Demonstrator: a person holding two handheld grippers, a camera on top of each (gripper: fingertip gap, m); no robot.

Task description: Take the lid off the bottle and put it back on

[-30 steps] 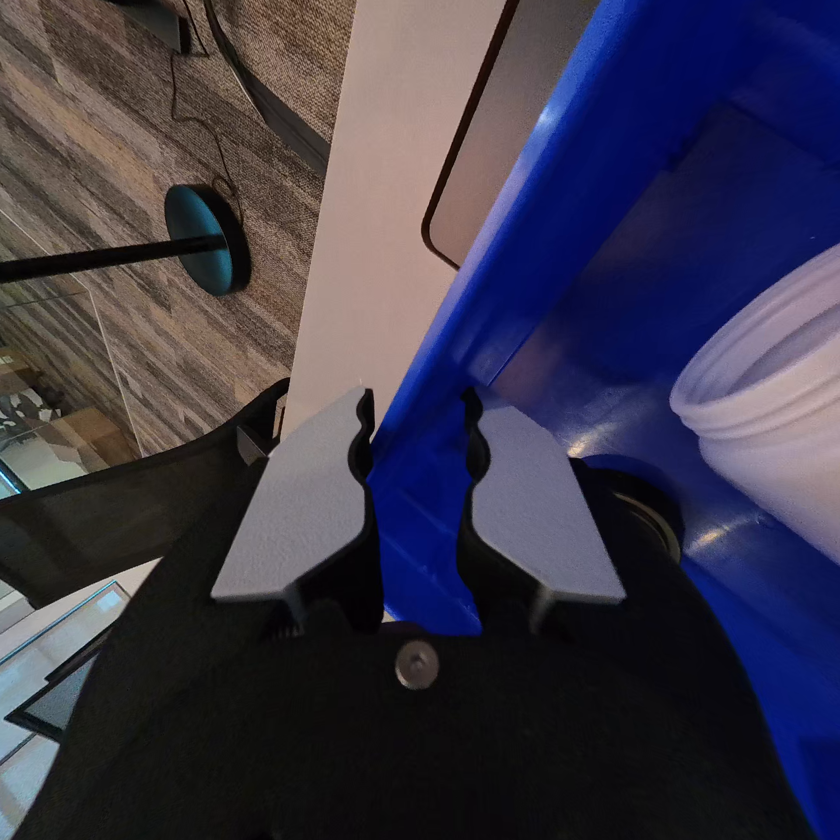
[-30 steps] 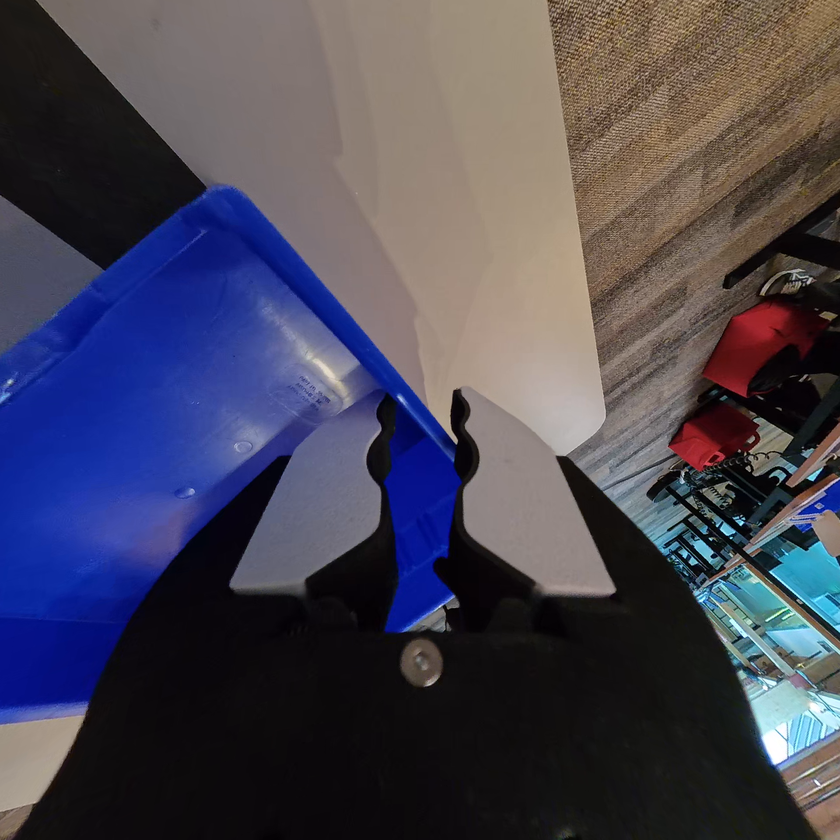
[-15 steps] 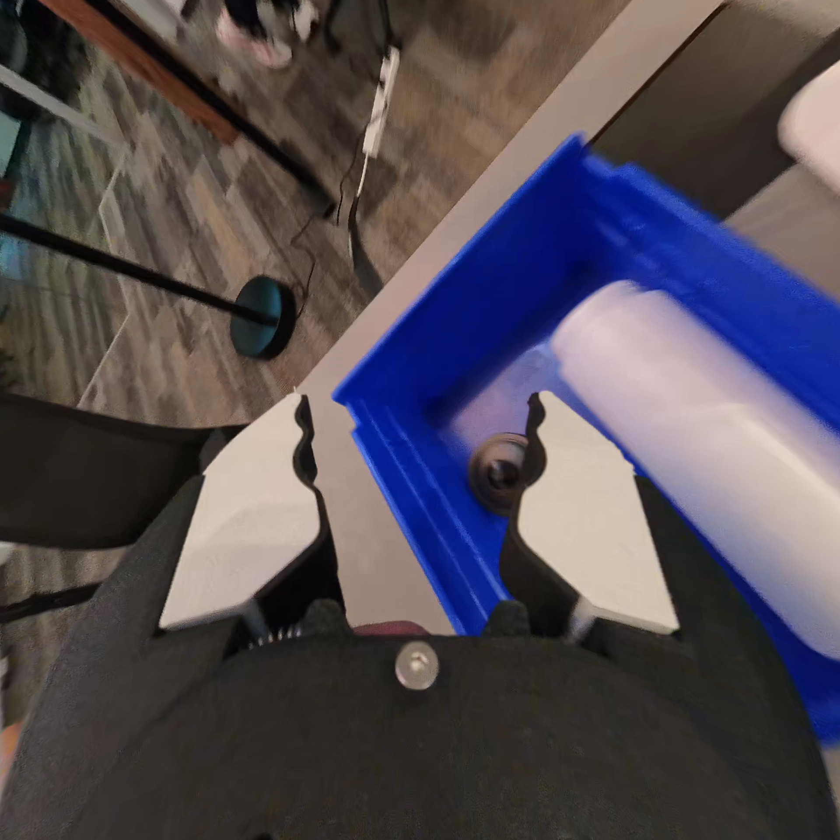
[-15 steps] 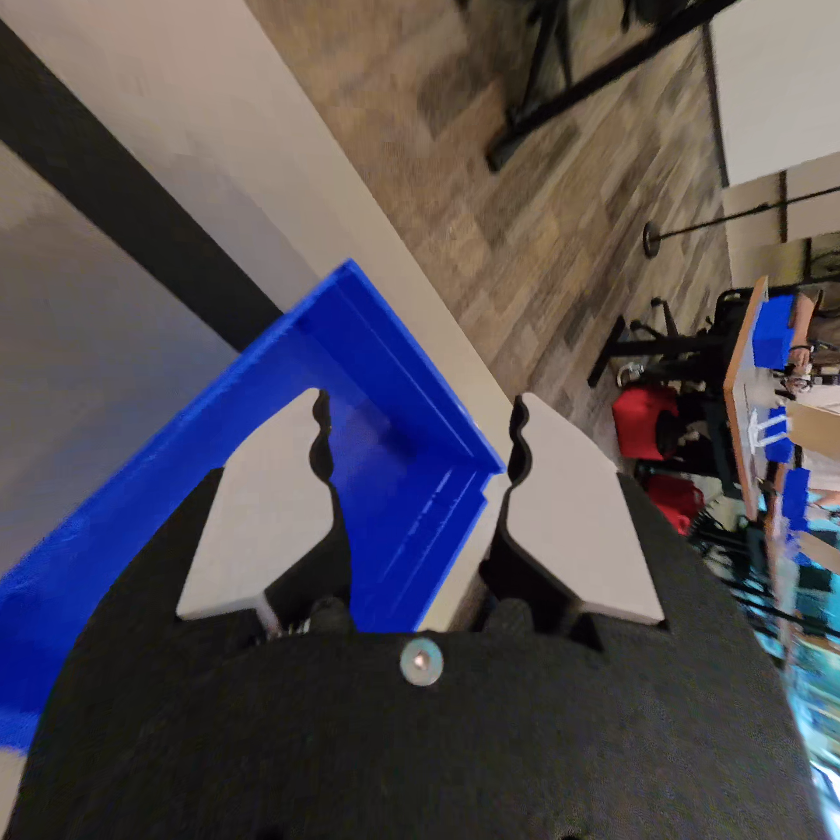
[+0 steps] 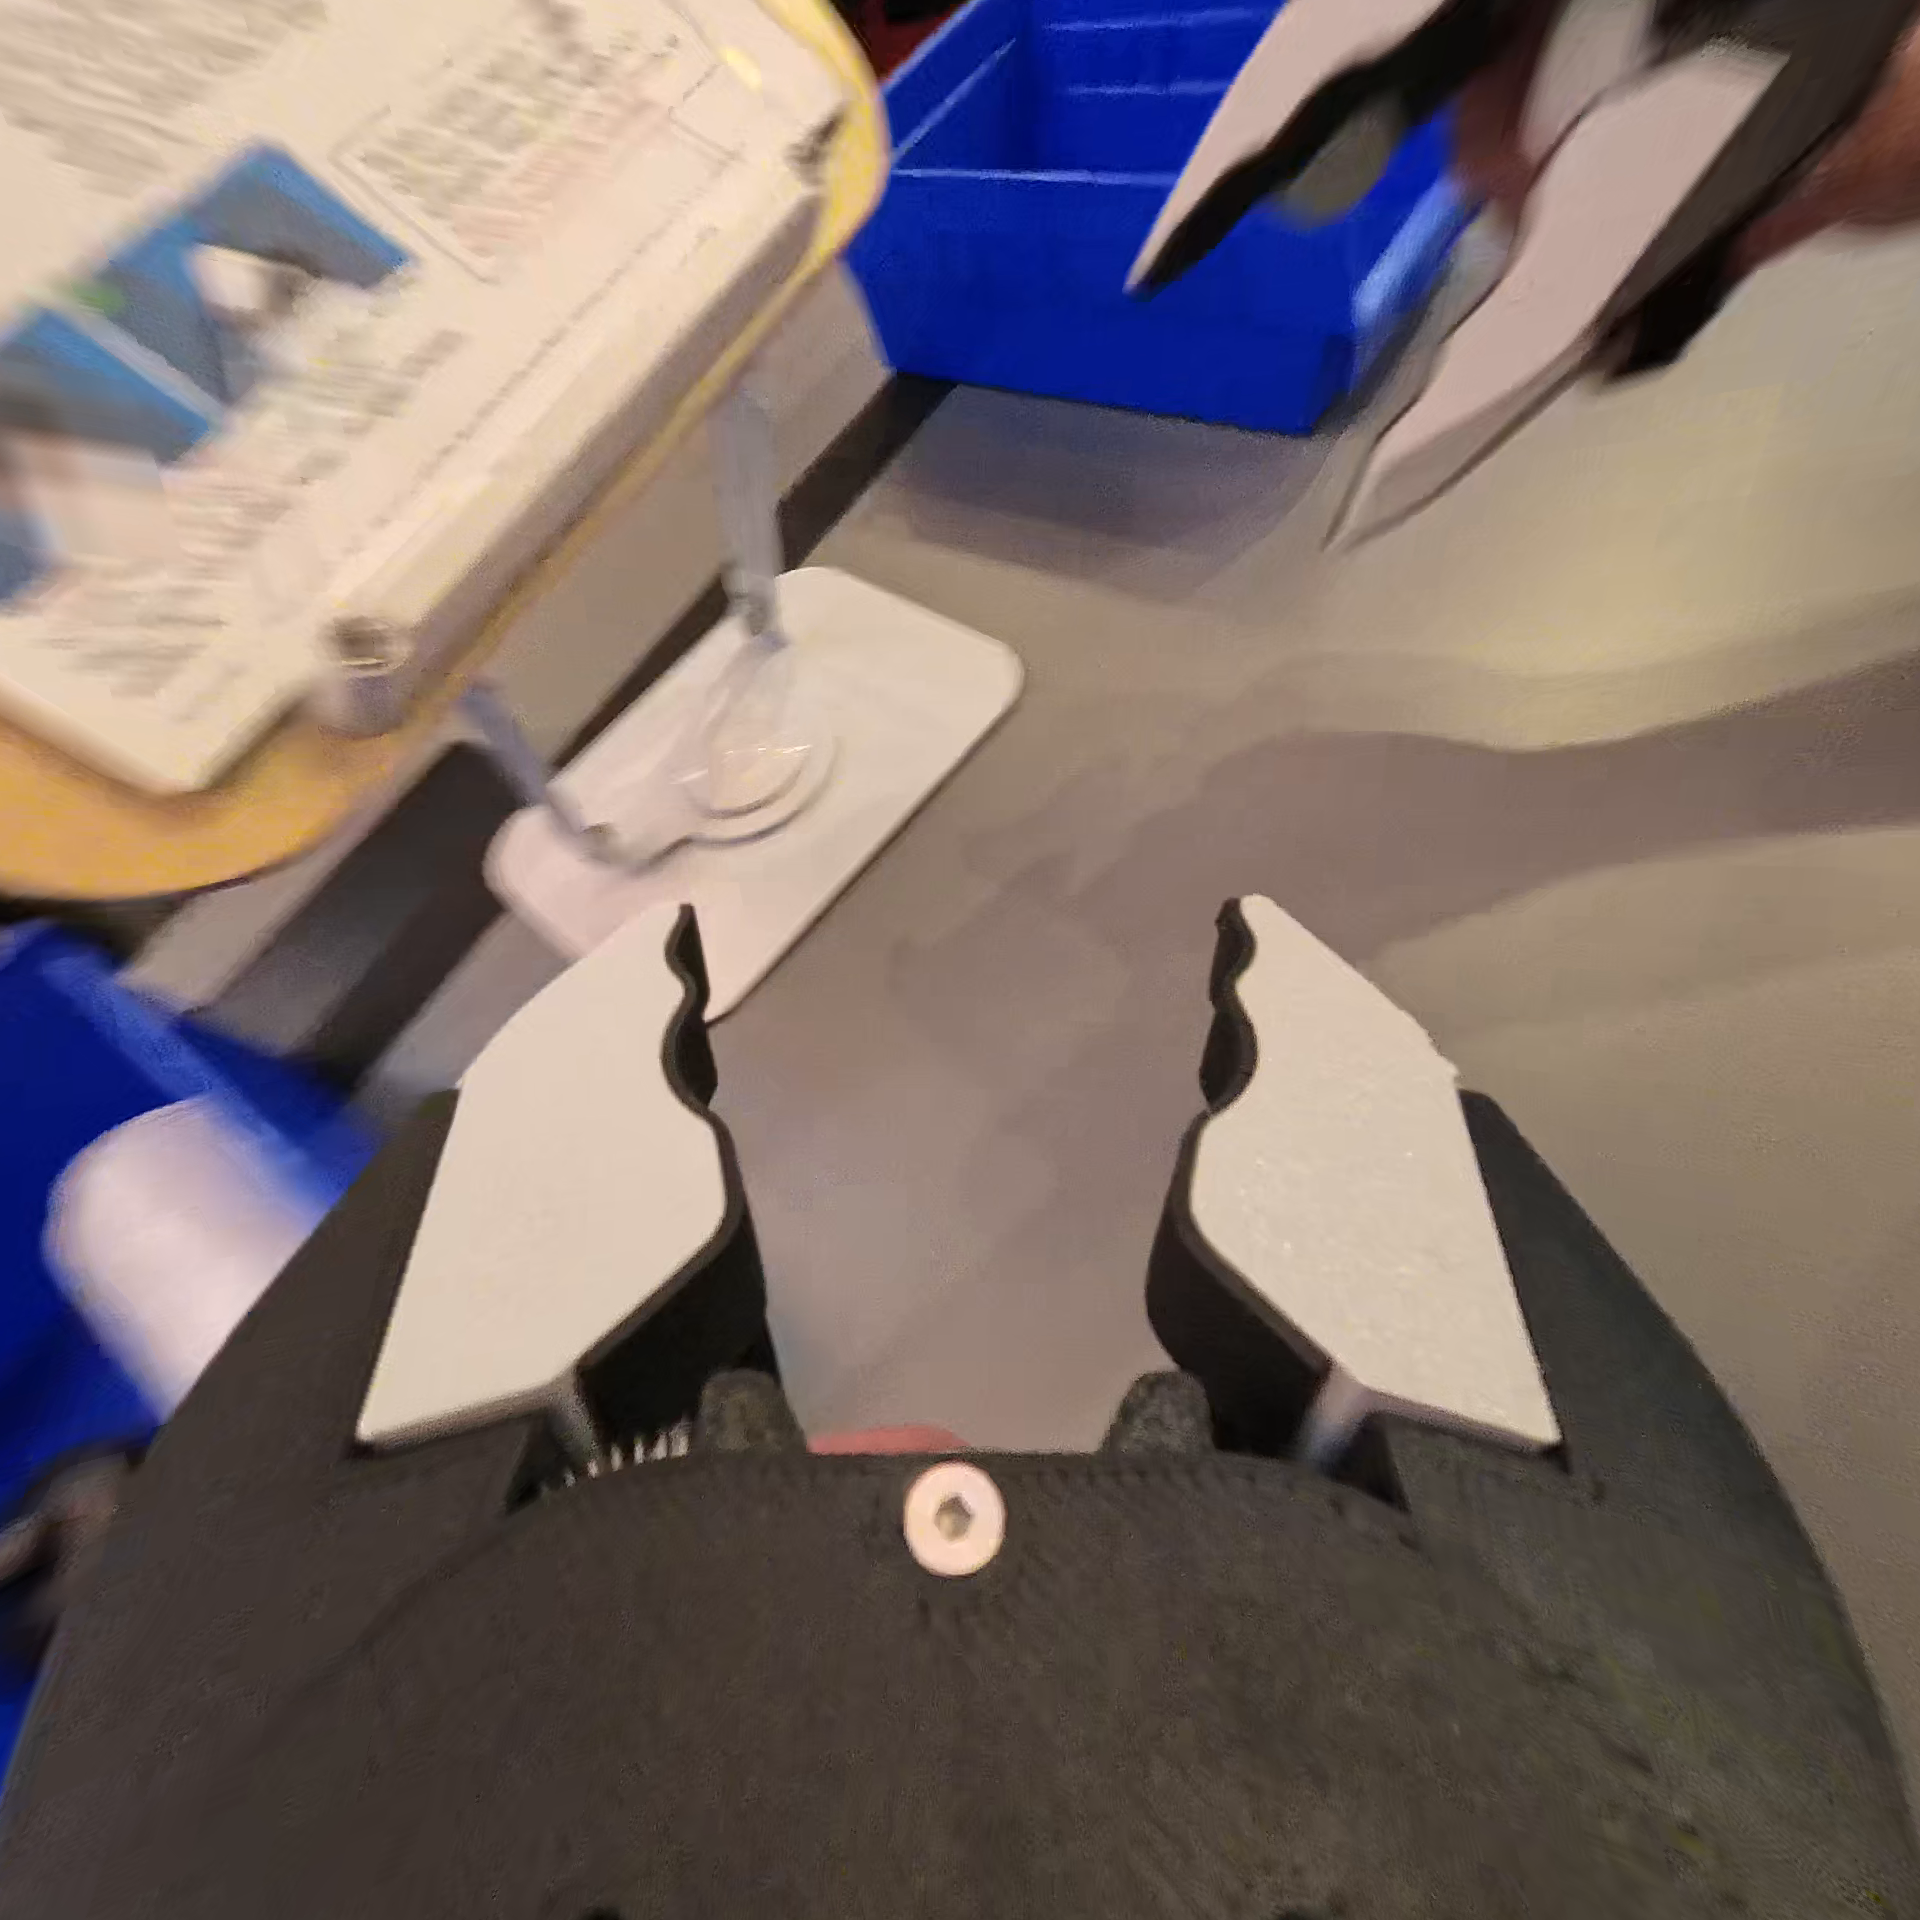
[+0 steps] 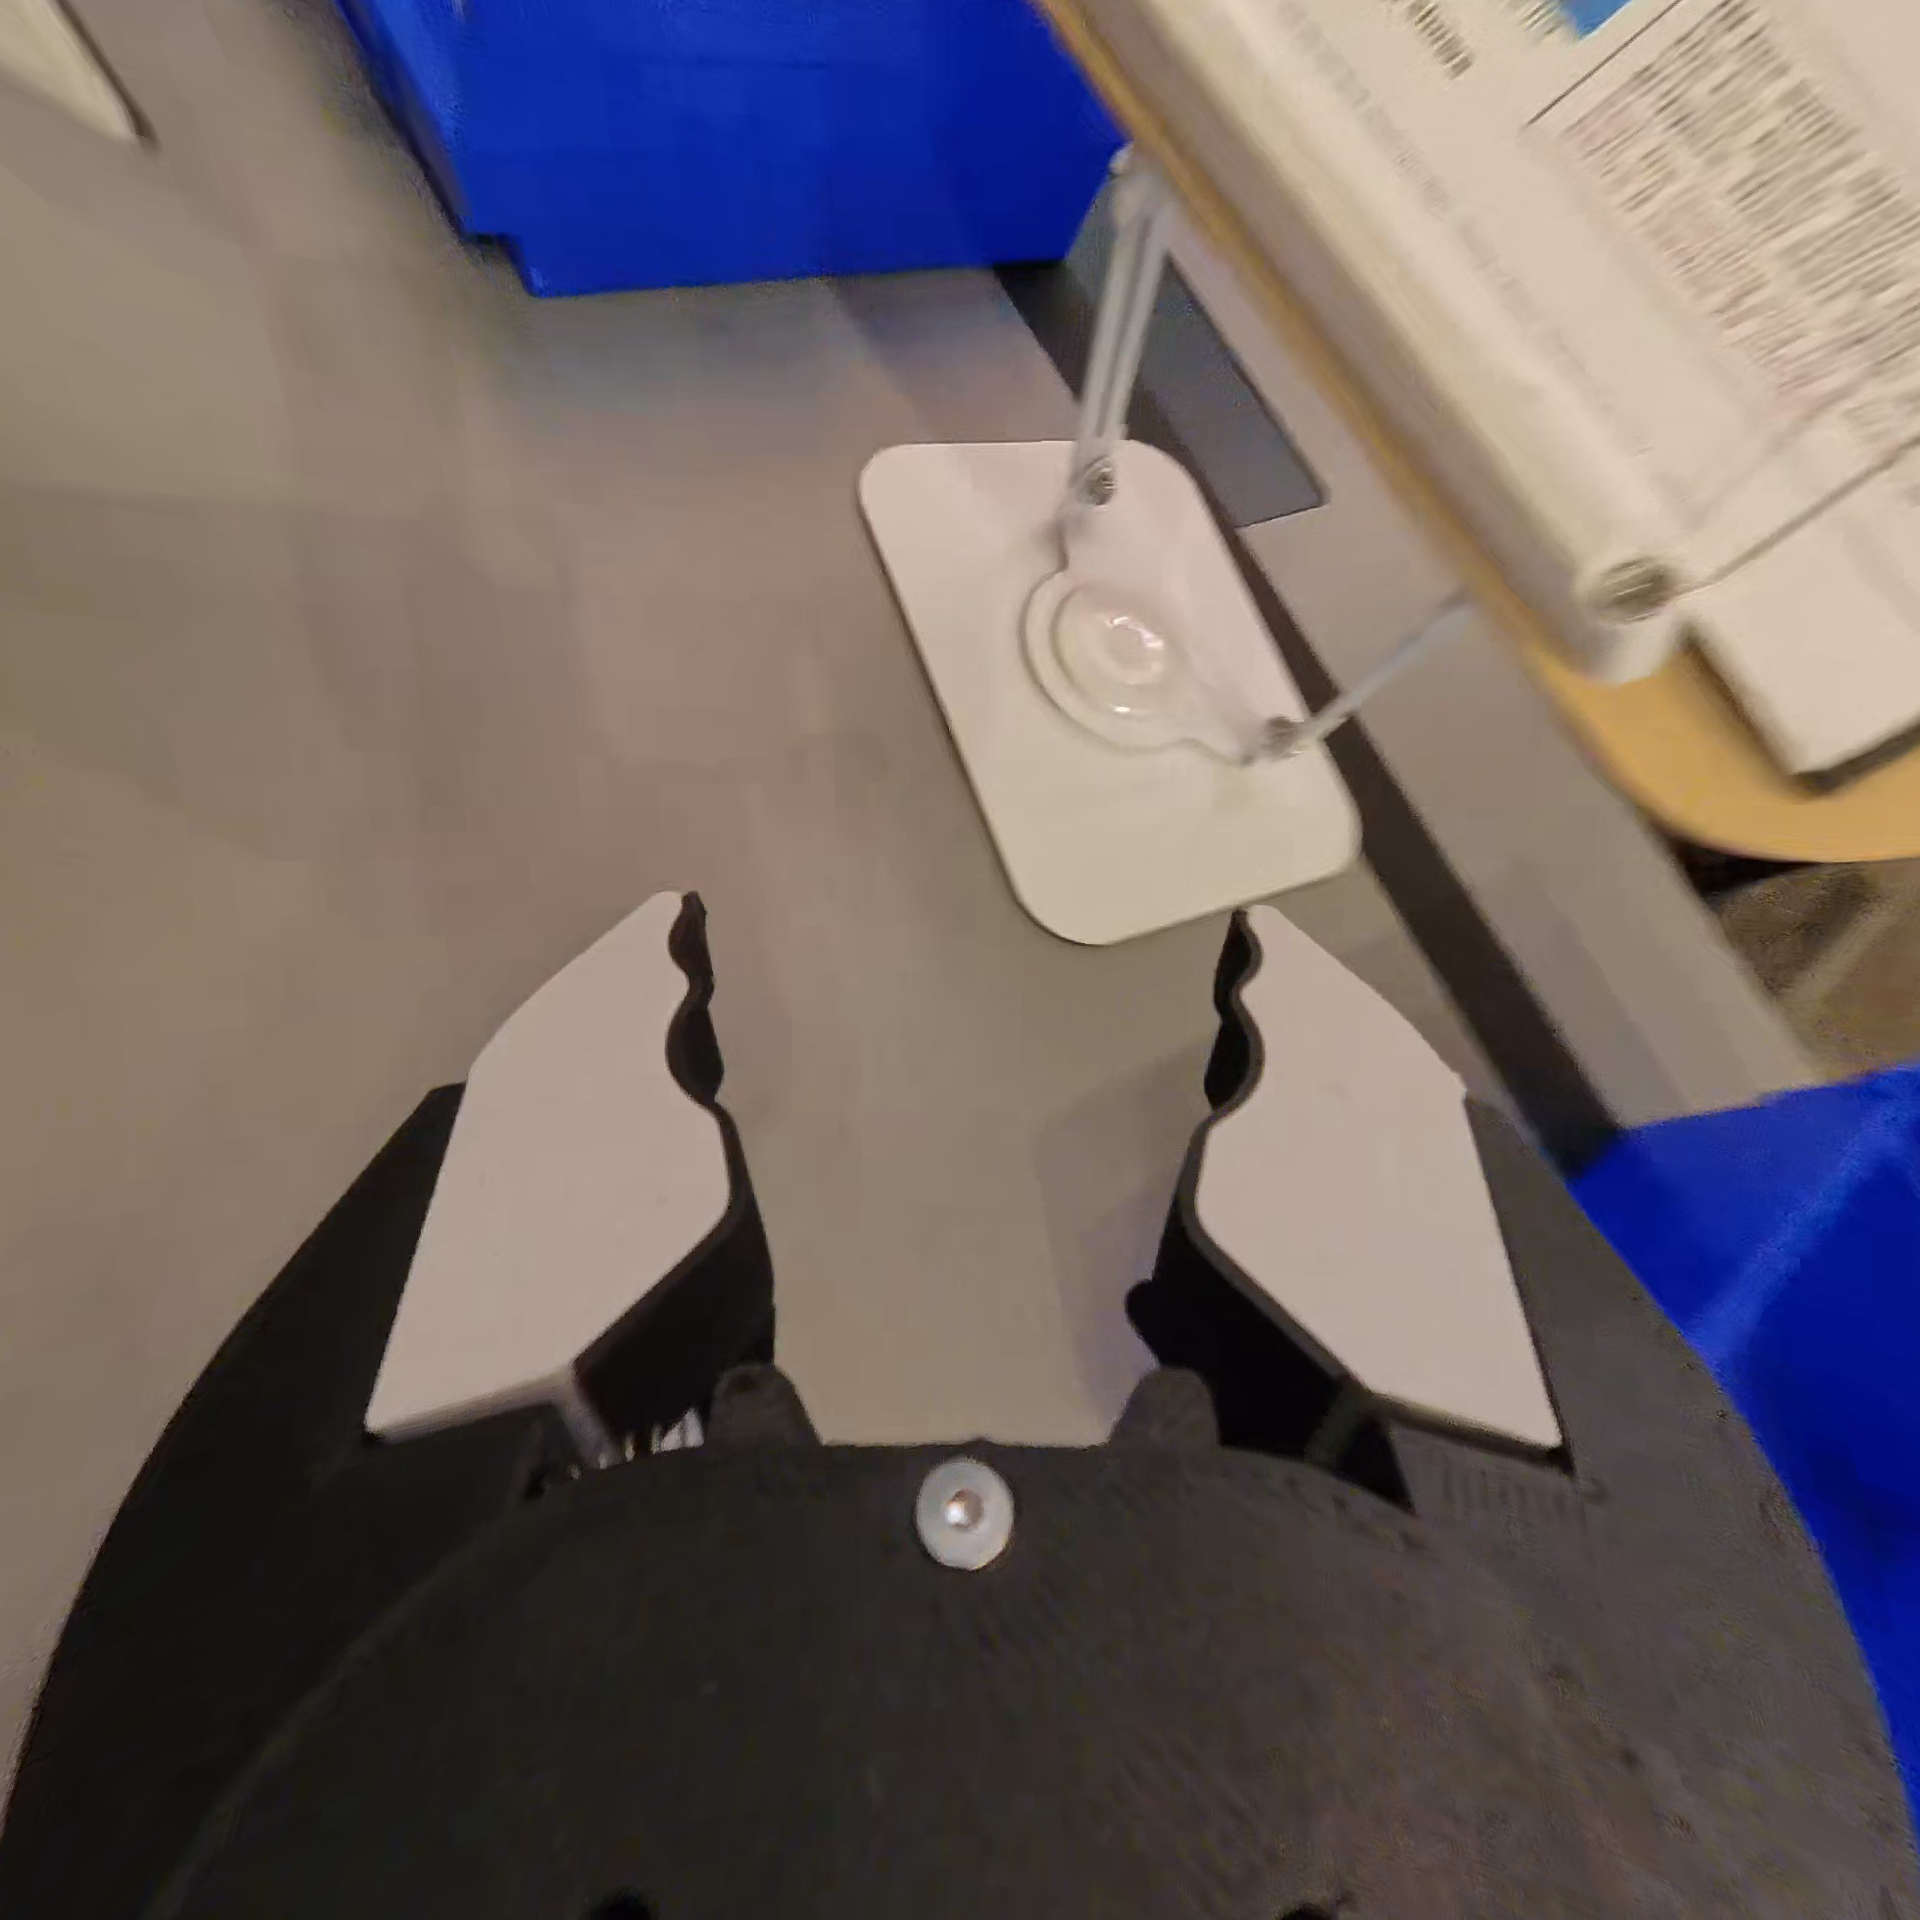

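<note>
Bottle (image 5: 166,1236) white, blurred, in blue bin (image 5: 62,1049)

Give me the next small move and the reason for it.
Probably swing the left gripper back toward the white bottle lying in the blue bin at its left. Both it and the right gripper are open, empty, and aimed at bare table.
</note>
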